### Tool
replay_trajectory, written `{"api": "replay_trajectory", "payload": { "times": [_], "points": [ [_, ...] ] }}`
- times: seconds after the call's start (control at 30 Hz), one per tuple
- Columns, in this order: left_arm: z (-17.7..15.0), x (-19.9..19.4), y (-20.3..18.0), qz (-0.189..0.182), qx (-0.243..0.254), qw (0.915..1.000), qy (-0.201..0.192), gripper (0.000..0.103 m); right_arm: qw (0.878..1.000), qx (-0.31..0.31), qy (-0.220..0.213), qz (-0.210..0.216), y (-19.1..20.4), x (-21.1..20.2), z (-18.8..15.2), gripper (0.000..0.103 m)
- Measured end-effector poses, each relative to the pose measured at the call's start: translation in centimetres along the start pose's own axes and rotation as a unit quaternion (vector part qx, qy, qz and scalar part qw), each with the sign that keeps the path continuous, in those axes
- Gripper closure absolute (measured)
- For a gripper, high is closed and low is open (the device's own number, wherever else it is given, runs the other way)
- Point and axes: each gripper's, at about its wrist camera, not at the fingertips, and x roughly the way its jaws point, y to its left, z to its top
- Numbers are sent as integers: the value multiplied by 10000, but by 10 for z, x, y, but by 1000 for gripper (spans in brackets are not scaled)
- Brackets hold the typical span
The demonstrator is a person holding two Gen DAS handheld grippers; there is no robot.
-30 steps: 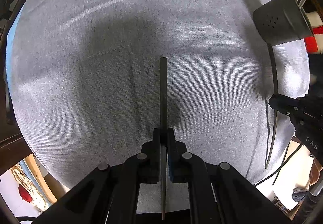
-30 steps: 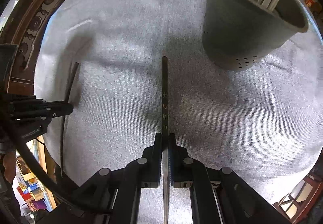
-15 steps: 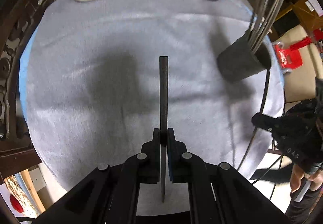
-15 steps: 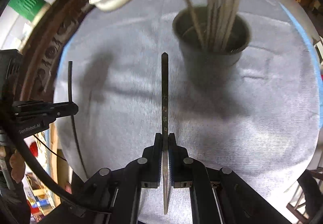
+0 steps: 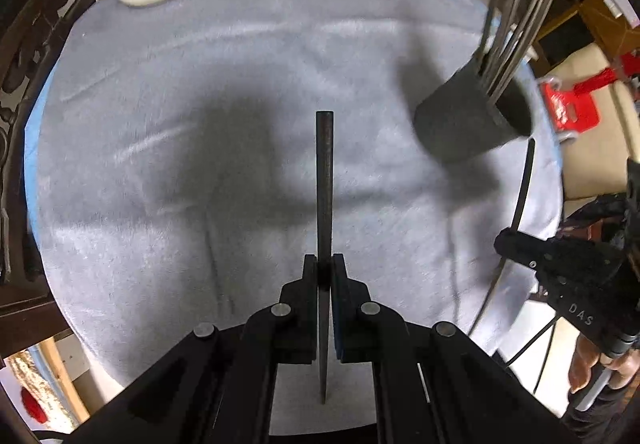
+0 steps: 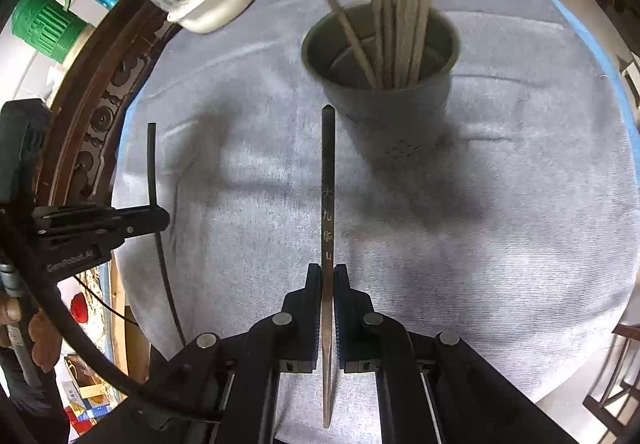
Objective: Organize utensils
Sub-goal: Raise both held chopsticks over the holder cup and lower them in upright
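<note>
Left gripper (image 5: pixel 324 264) clenched on dark chopstick (image 5: pixel 324 179), stick running straight ahead out of jaws above grey tablecloth (image 5: pixel 160 203). Dark utensil holder (image 5: pixel 468 119) ahead-right of those jaws, bundle of chopsticks (image 5: pixel 516 23) standing inside. Right gripper (image 6: pixel 328 276) clamped on lettered chopstick (image 6: pixel 328 187), tip just short of holder, slightly left of its centre.

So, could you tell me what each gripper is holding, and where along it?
Left gripper pinches one dark chopstick below mid-length; right gripper likewise grips another chopstick.
</note>
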Motion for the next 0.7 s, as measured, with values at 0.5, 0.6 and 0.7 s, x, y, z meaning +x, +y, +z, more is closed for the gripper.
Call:
{"api": "replay_trajectory", "payload": {
  "times": [0.5, 0.6, 0.7],
  "points": [
    [18, -108, -31, -940, -121, 9778, -1868, 97, 9838, 543, -1666, 386, -38, -123, 3, 97],
    [18, -123, -32, -904, -235, 9686, -2302, 97, 9796, 547, -1898, 364, -40, -142, 0, 97],
    [12, -137, -34, -868, -365, 9536, -2858, 97, 9761, 550, -2073, 340, -40, -153, 0, 97]
  ]
}}
